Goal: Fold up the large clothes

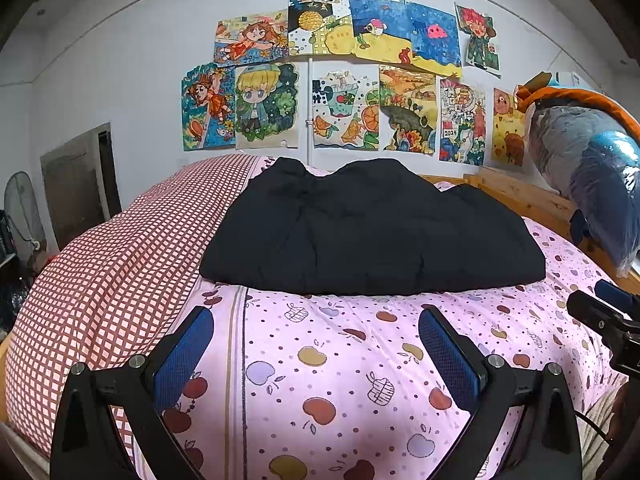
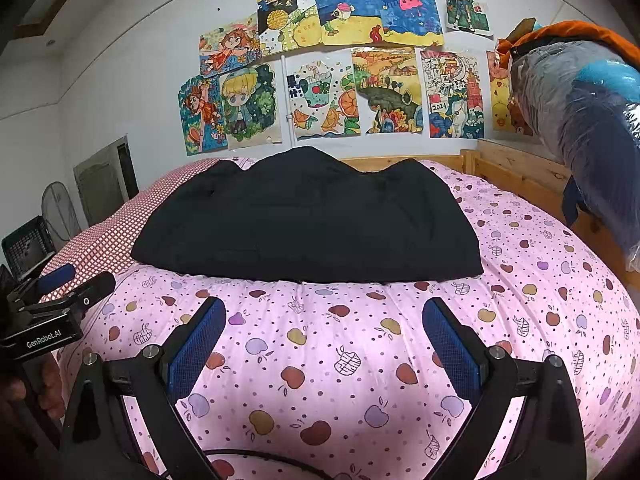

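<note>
A black garment (image 1: 372, 232) (image 2: 308, 224) lies on the bed in a flat, roughly rectangular bundle, its near edge straight. My left gripper (image 1: 316, 350) hovers over the pink apple-print quilt (image 1: 340, 360) short of that edge, open, nothing between its blue pads (image 1: 182, 360). My right gripper (image 2: 324, 344) stands open the same way, its blue pads (image 2: 452, 344) also short of the garment. Each gripper shows at the side of the other's view: the right gripper (image 1: 608, 320), the left gripper (image 2: 56, 304). Neither touches the cloth.
A red checked cover (image 1: 112, 264) lies on the bed's left part. A wooden bed frame (image 2: 516, 172) runs along the back and right, with plastic-wrapped bedding (image 2: 580, 128) piled on it. Drawings (image 1: 352, 76) hang on the wall. A fan (image 2: 60, 208) and crate (image 2: 26, 246) stand at left.
</note>
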